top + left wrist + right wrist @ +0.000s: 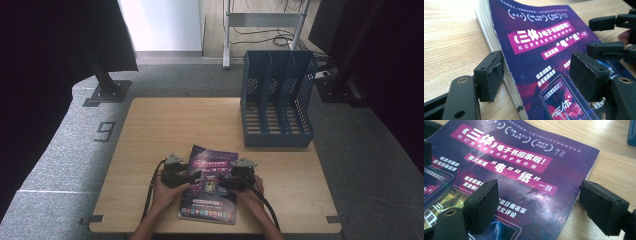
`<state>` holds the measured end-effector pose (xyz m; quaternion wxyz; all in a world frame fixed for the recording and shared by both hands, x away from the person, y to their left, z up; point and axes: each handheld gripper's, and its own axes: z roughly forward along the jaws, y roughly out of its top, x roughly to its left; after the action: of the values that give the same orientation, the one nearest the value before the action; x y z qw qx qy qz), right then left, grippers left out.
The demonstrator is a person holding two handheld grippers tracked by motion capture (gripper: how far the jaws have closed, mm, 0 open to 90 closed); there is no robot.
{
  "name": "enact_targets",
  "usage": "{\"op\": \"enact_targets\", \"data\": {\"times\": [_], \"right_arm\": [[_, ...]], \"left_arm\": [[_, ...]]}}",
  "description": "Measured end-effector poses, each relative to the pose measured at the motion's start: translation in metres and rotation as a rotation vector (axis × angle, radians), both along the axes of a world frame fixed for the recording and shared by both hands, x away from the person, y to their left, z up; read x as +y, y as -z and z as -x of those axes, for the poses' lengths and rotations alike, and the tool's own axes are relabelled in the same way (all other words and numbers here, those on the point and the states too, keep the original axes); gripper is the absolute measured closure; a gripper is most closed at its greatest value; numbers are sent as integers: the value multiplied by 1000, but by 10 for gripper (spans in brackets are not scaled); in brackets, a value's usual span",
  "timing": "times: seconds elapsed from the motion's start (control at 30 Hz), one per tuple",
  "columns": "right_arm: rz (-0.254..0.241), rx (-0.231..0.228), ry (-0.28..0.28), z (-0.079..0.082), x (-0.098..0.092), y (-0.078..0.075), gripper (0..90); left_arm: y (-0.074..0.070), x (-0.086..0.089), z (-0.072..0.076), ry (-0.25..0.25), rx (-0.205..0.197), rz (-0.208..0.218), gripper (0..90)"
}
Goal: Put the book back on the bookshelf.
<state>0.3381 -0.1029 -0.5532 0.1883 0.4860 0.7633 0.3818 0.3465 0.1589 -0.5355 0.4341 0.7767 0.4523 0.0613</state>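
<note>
Purple and glossy, the thick paperback book with the pink title band lies flat on the pale wooden table, near your edge and a little right of the middle, its cover facing up. You have both tools at it, one from each side.

Your left gripper sits at the book's left edge. In the left gripper view its jaws stand apart: one pad is just beside the stack of page edges, close against them, while the other hangs over the cover. I cannot tell whether either pad presses on the book.

Your right gripper is at the book's right side. In the right gripper view its jaws are wide apart, straddling the book's right edge: one pad above the cover, the other out over bare wood beside the edge. Nothing is clamped there.

Well behind the book, at the table's far right corner, stands the blue perforated plastic file rack with upright dividers.
</note>
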Motion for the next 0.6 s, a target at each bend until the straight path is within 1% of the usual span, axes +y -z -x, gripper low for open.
{"op": "enact_targets", "data": {"times": [0.03, 0.1, 0.13, 0.17, 0.23, 0.33, 0.37, 0.4, 0.43, 0.47, 0.57, 0.6], "right_arm": [[0, 0, 0, 0, 0, 0, 161], [0, 0, 0, 0, 0, 0, 161], [0, 0, 0, 0, 0, 0, 161], [0, 0, 0, 0, 0, 0, 161], [0, 0, 0, 0, 0, 0, 161], [0, 0, 0, 0, 0, 0, 161], [0, 0, 0, 0, 0, 0, 161], [0, 1, 1, 0, 0, 0, 161], [0, 1, 1, 0, 0, 0, 161], [-1, 1, 1, 0, 0, 0, 161], [0, 1, 0, 0, 0, 0, 161], [0, 1, 0, 0, 0, 0, 161]], "left_arm": [[-1, 1, 0, 6, 0, 7, 290], [-1, 1, 0, 11, -5, 7, 296], [-2, 0, 1, 13, -14, -2, 300], [-3, -3, 2, 21, -34, -32, 298], [-5, -4, 3, 31, -48, -42, 296], [-7, -4, 4, 43, -52, -22, 307], [-9, -2, 4, 58, -51, 19, 314], [-10, -2, 4, 66, -45, 37, 324], [-10, -2, 4, 66, -45, 37, 330], [-9, -3, 4, 81, -33, 49, 331], [-4, -11, 4, 94, -22, 13, 332], [-4, -11, 4, 94, -22, 13, 331]]}}
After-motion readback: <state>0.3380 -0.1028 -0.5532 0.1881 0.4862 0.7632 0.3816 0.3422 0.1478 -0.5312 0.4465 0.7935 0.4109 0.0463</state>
